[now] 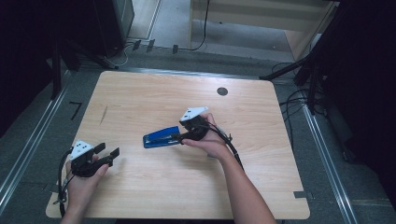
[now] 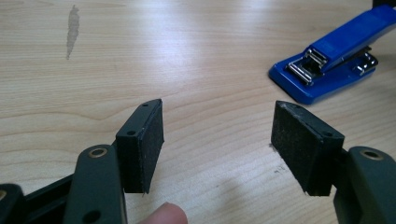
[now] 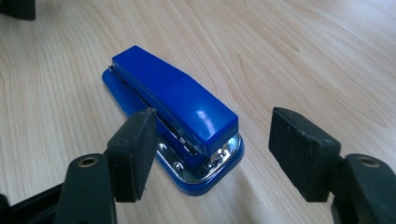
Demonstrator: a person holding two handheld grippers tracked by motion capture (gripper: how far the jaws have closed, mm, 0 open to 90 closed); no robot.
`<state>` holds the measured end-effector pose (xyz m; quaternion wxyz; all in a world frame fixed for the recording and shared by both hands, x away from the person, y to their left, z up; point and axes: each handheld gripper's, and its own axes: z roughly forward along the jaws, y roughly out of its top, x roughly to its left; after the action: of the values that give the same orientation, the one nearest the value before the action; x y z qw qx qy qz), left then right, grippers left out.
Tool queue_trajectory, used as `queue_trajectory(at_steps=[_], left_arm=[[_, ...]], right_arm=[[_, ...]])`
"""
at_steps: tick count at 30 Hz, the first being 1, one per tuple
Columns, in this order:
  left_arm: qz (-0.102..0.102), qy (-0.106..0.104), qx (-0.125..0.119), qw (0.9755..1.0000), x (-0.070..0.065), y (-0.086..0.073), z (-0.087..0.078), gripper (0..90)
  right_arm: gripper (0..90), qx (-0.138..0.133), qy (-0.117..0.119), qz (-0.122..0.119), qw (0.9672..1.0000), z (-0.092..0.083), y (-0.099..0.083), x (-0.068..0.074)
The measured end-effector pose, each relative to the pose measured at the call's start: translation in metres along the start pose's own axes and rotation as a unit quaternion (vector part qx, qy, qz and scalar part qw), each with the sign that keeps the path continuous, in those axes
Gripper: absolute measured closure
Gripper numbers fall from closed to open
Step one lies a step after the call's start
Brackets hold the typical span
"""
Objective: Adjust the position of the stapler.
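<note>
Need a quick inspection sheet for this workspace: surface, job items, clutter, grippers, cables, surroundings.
Surface: wooden table, one dark streak, round grommet hole.
Job's things: blue stapler lying flat near the centre, closed.
Clutter: nothing seen.
Grippers: left gripper open, nothing between its jaws, off to the stapler's side; right gripper open at the stapler's rear end, pads not pressing it.
Cables: black cable trails from the right gripper; more cables on the floor.
Surroundings: grey floor, dark stands, pale cabinet at back.
</note>
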<state>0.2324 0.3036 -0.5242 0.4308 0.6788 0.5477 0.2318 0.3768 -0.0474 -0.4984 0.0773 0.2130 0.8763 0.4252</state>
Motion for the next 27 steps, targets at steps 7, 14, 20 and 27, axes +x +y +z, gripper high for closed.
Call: queue_trajectory(at_steps=[7, 14, 20, 27], left_arm=[[-0.005, -0.002, 0.001, 1.0000, 0.001, 0.000, 0.000, 36.4], [-0.008, 0.000, 0.000, 1.0000, 0.001, 0.000, 0.000, 36.1], [-0.013, 0.004, -0.004, 0.9999, 0.002, 0.000, 0.000, 36.2], [-0.011, 0.004, 0.001, 0.9999, 0.001, 0.000, 0.000, 37.5]], right_arm=[[36.8, 0.028, 0.048, -0.034, 0.9979, 0.011, 0.007, -0.004], [44.9, 0.032, 0.073, -0.042, 0.9959, 0.024, 0.002, -0.006], [53.6, 0.020, 0.098, -0.070, 0.9925, 0.031, -0.002, -0.016], [50.6, 0.035, 0.129, -0.085, 0.9873, 0.040, 0.009, -0.018]])
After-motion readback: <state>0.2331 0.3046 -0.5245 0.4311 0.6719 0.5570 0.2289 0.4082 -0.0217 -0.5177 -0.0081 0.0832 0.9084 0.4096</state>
